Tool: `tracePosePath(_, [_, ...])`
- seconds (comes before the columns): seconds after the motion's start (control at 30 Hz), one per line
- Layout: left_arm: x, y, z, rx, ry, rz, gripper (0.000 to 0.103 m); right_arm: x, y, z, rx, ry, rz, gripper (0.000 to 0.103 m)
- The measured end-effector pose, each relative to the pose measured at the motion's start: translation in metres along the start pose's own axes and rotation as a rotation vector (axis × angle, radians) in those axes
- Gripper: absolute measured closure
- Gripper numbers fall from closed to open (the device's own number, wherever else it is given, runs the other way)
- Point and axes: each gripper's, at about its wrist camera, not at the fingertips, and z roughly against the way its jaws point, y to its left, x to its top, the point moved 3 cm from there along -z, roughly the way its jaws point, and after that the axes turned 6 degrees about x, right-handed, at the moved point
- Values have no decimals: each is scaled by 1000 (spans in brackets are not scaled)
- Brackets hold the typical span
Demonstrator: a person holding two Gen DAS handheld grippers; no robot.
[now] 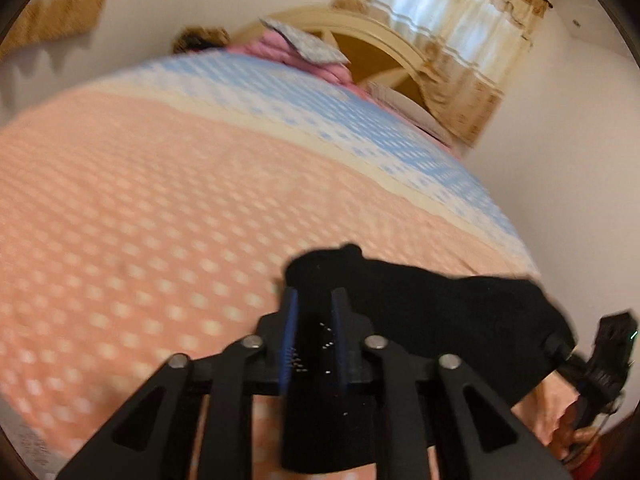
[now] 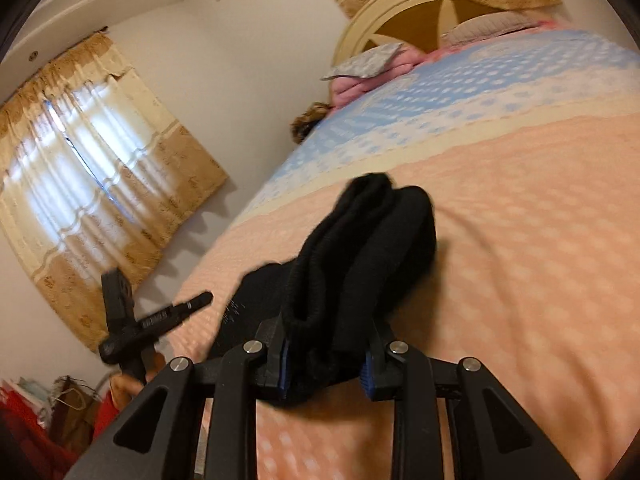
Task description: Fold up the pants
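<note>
The black pants (image 1: 440,304) hang lifted above the bed, stretched between my two grippers. My left gripper (image 1: 314,300) is shut on a bunched edge of the pants, black cloth filling the gap between its blue pads. My right gripper (image 2: 326,344) is shut on a thick bunch of the pants (image 2: 360,248), which rise in folds beyond the fingers. The right gripper also shows at the right edge of the left wrist view (image 1: 600,360). The left gripper shows at the left of the right wrist view (image 2: 156,320).
A bed with a peach and blue dotted bedspread (image 1: 180,208) fills both views. Pink bedding and a grey pillow (image 1: 304,44) lie by the cream headboard (image 2: 400,12). Curtained windows (image 2: 80,152) stand on the walls. Red clutter (image 2: 36,432) lies on the floor.
</note>
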Motion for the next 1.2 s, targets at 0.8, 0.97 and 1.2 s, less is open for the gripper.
tracePosePath(0.8, [-24,-27,-30,-32,98,-113,78,2,-41,-2,-186,16,-64,39])
tracePosePath(0.97, [-25,-32,-18,-26,52,-125,83,-4,-29,-6,-216,56,-16,70])
tracePosePath(1.2, [0,-38,23,21,-97,-148,86,20,26,-12,-141,16,111,73])
